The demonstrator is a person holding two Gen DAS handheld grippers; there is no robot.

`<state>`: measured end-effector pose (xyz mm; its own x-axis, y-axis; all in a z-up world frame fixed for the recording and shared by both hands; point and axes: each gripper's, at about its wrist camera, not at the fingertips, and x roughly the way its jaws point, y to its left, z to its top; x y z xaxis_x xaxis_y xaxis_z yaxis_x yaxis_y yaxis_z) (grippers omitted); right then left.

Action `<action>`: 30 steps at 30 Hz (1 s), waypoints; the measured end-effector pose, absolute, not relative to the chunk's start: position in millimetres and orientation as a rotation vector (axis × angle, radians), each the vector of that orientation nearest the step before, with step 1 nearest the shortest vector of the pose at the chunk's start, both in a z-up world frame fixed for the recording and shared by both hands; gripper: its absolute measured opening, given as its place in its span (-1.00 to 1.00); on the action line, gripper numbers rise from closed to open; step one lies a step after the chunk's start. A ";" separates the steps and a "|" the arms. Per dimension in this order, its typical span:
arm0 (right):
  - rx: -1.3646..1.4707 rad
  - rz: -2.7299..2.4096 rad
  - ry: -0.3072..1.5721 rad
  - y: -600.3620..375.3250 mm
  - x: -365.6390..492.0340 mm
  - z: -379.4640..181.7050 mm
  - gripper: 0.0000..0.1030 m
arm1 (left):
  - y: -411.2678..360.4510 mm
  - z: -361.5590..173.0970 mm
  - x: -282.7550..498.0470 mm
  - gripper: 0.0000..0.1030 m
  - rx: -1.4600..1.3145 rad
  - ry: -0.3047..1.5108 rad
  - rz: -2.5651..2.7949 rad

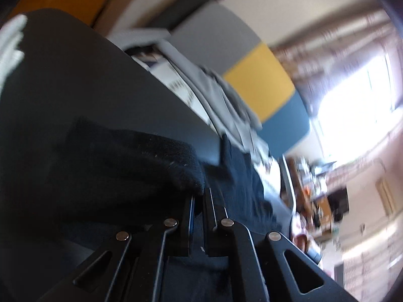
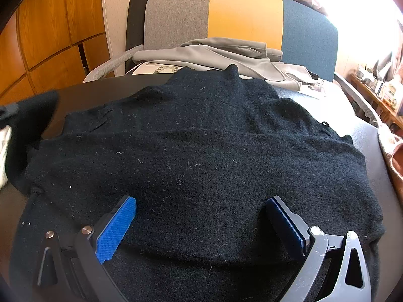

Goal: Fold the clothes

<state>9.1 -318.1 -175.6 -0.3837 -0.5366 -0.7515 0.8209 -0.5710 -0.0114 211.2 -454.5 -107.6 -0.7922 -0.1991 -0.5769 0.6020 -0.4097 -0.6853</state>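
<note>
The black sweater point(image 2: 201, 156) lies flat on the dark table point(image 2: 365, 136), a fuzzy, lint-flecked knit with its long axis running left to right and its neck pointing away toward the chair point(image 2: 241, 10). The right hand-held gripper point(image 2: 201, 216) rests over the near hem with its blue ribbed pads point(image 2: 115, 229) spread wide, holding nothing. The left hand-held gripper point(image 1: 199, 201) is tilted, its fingers closed on a fold of the sweater point(image 1: 141, 161); a gray garment point(image 2: 216, 52) lies crumpled beyond the table.
</note>
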 end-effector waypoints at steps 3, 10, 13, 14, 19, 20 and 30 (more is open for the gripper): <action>0.911 -2.024 0.489 -317.7 8.9 -176.1 1.00 | -433.2 -116.3 199.6 -0.85 0.642 1.259 -2.272; 0.910 -2.018 0.484 -317.0 8.0 -176.6 1.00 | -407.1 -124.7 264.4 -0.60 0.530 1.294 -2.209; 0.910 -2.018 0.483 -317.3 7.7 -176.9 1.00 | -395.9 -128.4 292.1 -0.60 0.482 1.307 -2.181; 0.909 -2.018 0.484 -317.4 7.8 -176.9 1.00 | -392.2 -129.6 301.4 -0.60 0.467 1.311 -2.172; 0.907 -2.020 0.491 -317.7 9.0 -177.0 1.00 | -378.3 -135.0 301.9 -0.60 0.484 1.270 -2.188; 0.907 -2.020 0.491 -317.7 9.1 -177.0 1.00 | -378.2 -134.8 295.2 -0.59 0.484 1.265 -2.204; 1.021 -1.875 0.530 -326.5 -7.8 -165.6 0.98 | -362.4 -126.2 214.1 -0.54 0.566 1.084 -2.391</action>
<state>-7.8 -326.5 -165.6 -0.2464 -0.5119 -0.8230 0.8667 -0.4963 0.0492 214.1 -362.4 -126.2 -0.8137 -0.2306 -0.5335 0.5532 -0.5889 -0.5892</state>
